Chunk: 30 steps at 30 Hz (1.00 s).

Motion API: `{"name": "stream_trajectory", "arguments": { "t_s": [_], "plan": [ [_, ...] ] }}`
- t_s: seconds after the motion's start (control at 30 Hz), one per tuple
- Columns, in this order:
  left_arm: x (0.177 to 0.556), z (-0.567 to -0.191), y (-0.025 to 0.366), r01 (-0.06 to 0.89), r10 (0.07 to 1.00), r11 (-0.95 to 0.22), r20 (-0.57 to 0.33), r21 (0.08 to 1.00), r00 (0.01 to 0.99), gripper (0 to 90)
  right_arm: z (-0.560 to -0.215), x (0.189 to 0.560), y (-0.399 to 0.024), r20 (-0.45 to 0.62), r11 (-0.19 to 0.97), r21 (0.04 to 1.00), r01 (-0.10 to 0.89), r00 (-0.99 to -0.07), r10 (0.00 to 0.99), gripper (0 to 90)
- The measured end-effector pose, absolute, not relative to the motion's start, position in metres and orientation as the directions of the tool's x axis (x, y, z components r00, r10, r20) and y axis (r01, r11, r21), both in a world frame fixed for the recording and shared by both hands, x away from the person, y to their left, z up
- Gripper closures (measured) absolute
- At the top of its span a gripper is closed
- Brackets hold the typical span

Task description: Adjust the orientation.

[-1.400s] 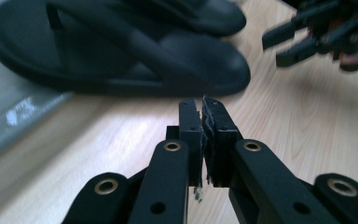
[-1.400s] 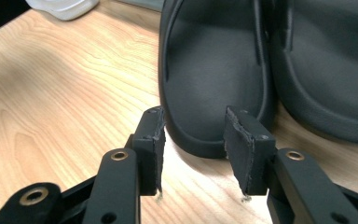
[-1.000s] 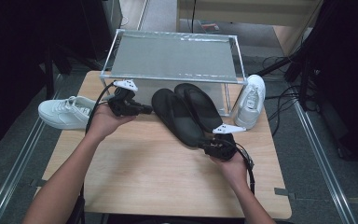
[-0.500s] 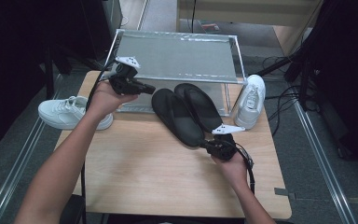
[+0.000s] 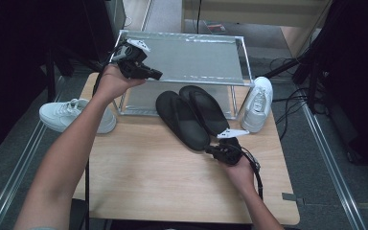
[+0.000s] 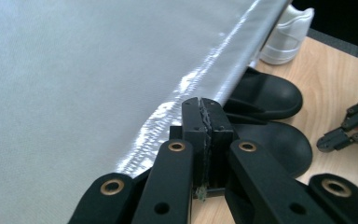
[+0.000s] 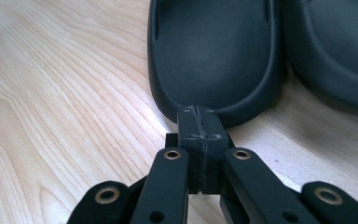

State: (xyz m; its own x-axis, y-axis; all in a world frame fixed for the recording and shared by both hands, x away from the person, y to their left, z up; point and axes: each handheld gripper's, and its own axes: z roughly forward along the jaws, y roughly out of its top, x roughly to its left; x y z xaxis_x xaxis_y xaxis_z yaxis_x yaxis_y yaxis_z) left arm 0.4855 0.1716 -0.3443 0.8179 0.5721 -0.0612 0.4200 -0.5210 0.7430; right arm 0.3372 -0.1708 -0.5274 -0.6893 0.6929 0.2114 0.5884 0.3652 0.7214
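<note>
1. Right gripper (image 5: 214, 150): jaws pressed flat together, nothing visibly between them; they have just been closing. In the right gripper view the tips (image 7: 199, 122) sit at the heel rim of the near black slipper (image 7: 214, 56); whether they touch it cannot be told.
2. Near black slipper (image 5: 181, 120): lies on the wooden table (image 5: 143, 182), long axis running from the right gripper away and leftward toward the rack; heel end nearest the claw.
3. Far black slipper (image 5: 204, 109): just beside the first, parallel, toe under the rack's edge.
4. Left gripper (image 5: 156, 75): jaws shut and empty, raised over the front left corner of the metal rack (image 5: 191, 57), well apart from both slippers.
5. Judgement: the right hand is much nearer; a heel pinch would need the jaws opened again.
6. White sneakers: one (image 5: 72, 115) left of the rack, one (image 5: 258, 103) right.
</note>
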Motion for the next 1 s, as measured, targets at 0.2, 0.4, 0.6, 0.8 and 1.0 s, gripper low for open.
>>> {"name": "stream_trajectory", "arguments": {
  "t_s": [0.2,0.4,0.6,0.8,1.0],
  "plan": [
    [0.492,-0.349,0.173,0.426,0.576,-0.517,-0.066,0.742,0.815,90.0,-0.53,0.339,-0.168,0.189,0.387,0.718,0.578,-0.697,0.692,90.0],
    [0.496,-0.353,0.176,0.432,0.581,-0.505,-0.076,0.747,0.81,90.0,-0.531,0.343,-0.167,0.199,0.383,0.714,0.586,-0.694,0.692,90.0],
    [0.493,-0.353,0.174,0.41,0.585,-0.524,-0.035,0.747,0.811,90.0,-0.532,0.346,-0.164,0.206,0.377,0.716,0.588,-0.694,0.69,90.0],
    [0.495,-0.354,0.175,0.434,0.591,-0.5,-0.07,0.75,0.803,90.0,-0.533,0.348,-0.157,0.213,0.369,0.72,0.588,-0.693,0.689,90.0],
    [0.496,-0.355,0.176,0.442,0.592,-0.495,-0.081,0.748,0.801,90.0,-0.536,0.352,-0.148,0.229,0.345,0.735,0.584,-0.693,0.684,90.0]
  ]
}}
